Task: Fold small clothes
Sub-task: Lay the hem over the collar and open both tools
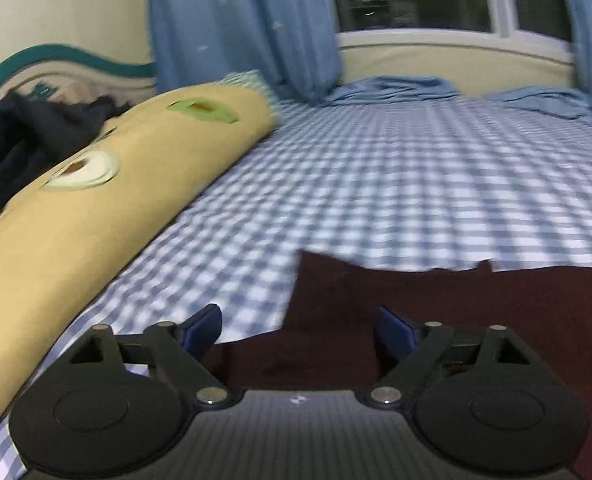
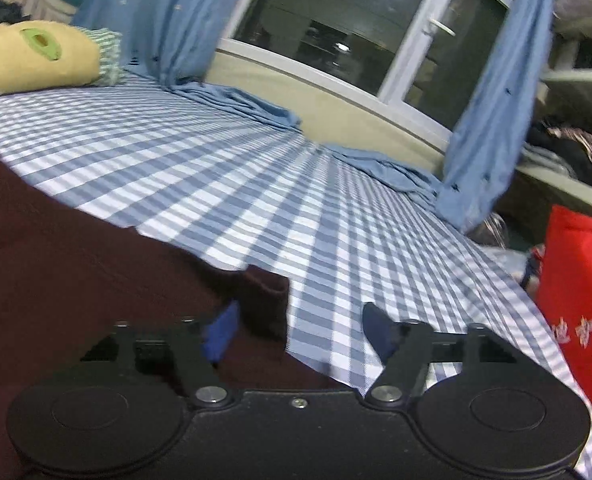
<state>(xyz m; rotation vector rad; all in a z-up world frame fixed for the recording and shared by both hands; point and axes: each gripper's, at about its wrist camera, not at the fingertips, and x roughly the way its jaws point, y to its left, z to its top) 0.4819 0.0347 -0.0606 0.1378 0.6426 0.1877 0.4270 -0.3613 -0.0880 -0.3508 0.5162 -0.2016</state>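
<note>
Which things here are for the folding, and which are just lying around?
For the folding:
- dark red garment, lying flat on the checked sheet
- left gripper, open over the garment's edge
- right gripper, open at its corner

Just lying about:
- yellow pillow
- blue curtains
- dark clothes pile
- red bag

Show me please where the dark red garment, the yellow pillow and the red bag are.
dark red garment (image 1: 476,312), left wrist view, flat middle of the cloth.
yellow pillow (image 1: 108,216), left wrist view, its broad side.
red bag (image 2: 580,288), right wrist view, its front face.
</note>
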